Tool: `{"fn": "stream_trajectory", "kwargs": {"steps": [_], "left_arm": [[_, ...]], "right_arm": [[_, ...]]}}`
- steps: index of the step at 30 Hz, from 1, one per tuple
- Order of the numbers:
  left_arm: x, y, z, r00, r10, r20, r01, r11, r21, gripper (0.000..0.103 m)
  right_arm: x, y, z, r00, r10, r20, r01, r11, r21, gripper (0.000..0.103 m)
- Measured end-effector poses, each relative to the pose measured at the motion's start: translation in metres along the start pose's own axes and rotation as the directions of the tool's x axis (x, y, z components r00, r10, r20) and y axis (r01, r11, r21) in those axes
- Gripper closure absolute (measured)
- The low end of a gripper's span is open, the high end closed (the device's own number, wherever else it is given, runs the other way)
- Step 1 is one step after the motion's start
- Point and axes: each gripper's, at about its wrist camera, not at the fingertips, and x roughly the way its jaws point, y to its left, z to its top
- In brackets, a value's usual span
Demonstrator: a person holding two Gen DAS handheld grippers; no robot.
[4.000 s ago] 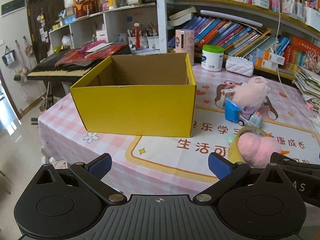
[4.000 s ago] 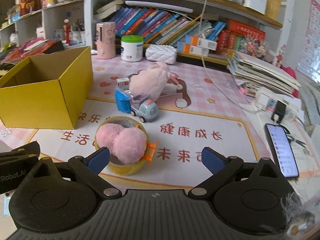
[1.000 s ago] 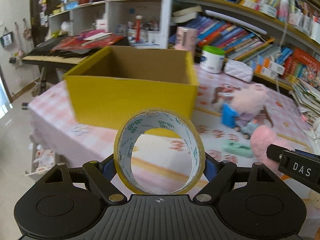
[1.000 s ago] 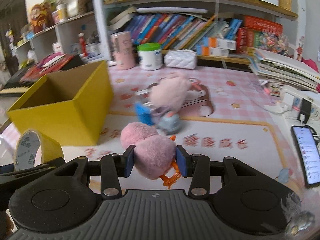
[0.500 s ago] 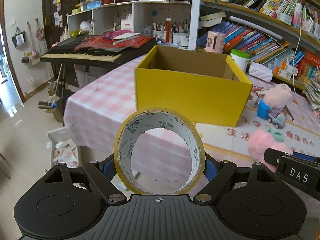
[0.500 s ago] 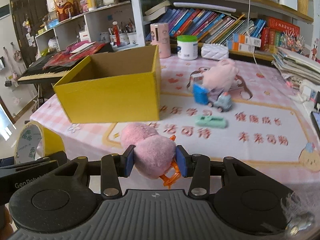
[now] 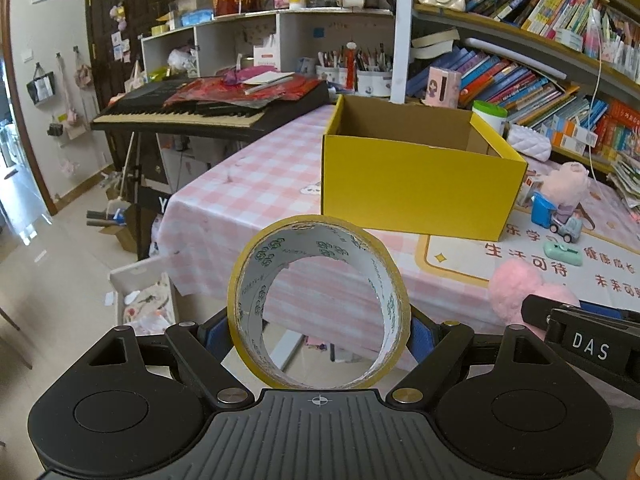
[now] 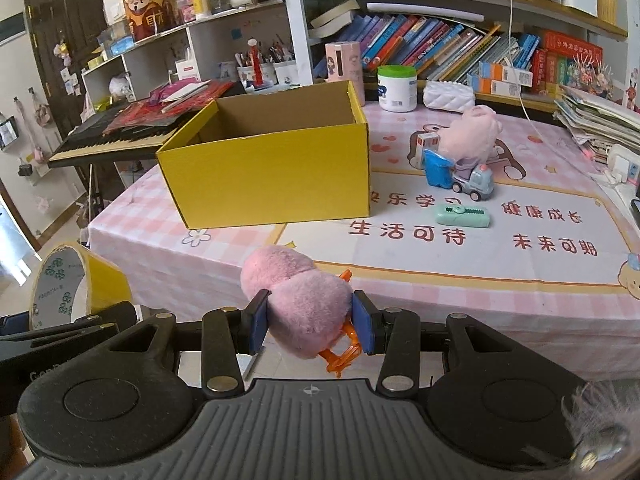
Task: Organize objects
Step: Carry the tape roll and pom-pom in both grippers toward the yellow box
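Note:
My left gripper (image 7: 319, 336) is shut on a yellow tape roll (image 7: 256, 272), held upright in front of the table's near edge; the roll also shows in the right wrist view (image 8: 64, 284). My right gripper (image 8: 311, 320) is shut on a pink fluffy hair clip (image 8: 296, 292) with an orange claw, also off the table's front edge; the clip shows in the left wrist view (image 7: 516, 288). An open, empty yellow cardboard box (image 7: 416, 184) stands on the pink checked table (image 7: 240, 192), ahead of both grippers (image 8: 272, 176).
On the table right of the box are a pink plush (image 8: 472, 132), a blue toy truck (image 8: 456, 176) and a mint-green tape dispenser (image 8: 462, 216). Bookshelves (image 8: 440, 52) stand behind. A keyboard piano (image 7: 200, 108) stands at the left. A white bin (image 7: 144, 300) is on the floor.
Both grippers have pulled back from the table and away from the box, still holding the tape roll and the pink clip. The box looks farther away and lies more to the right for the left gripper.

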Motion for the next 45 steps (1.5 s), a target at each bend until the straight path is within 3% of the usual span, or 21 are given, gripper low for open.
{"fn": "stream_trajectory", "kwargs": {"steps": [23, 35, 40, 45], "left_arm": [[0.001, 0.002, 0.004, 0.999, -0.051, 0.016, 0.051, 0.998, 0.022, 0.019], [0.022, -0.013, 0.018, 0.996, -0.086, 0.01, 0.086, 0.996, 0.024, 0.019], [0.034, -0.018, 0.04, 0.995, -0.077, 0.062, 0.075, 0.997, 0.028, 0.019], [0.047, -0.026, 0.081, 0.984, -0.064, 0.165, 0.058, 0.997, 0.046, 0.019]], "right_arm": [[-0.01, 0.007, 0.004, 0.999, -0.037, 0.019, 0.037, 0.999, -0.011, 0.062], [0.009, 0.002, 0.017, 0.998, -0.054, 0.027, 0.055, 0.998, -0.039, 0.062], [0.019, 0.003, 0.039, 0.994, -0.042, 0.101, 0.048, 0.997, -0.056, 0.062], [0.035, -0.002, 0.08, 0.971, -0.023, 0.239, 0.041, 0.997, -0.069, 0.062]]}}
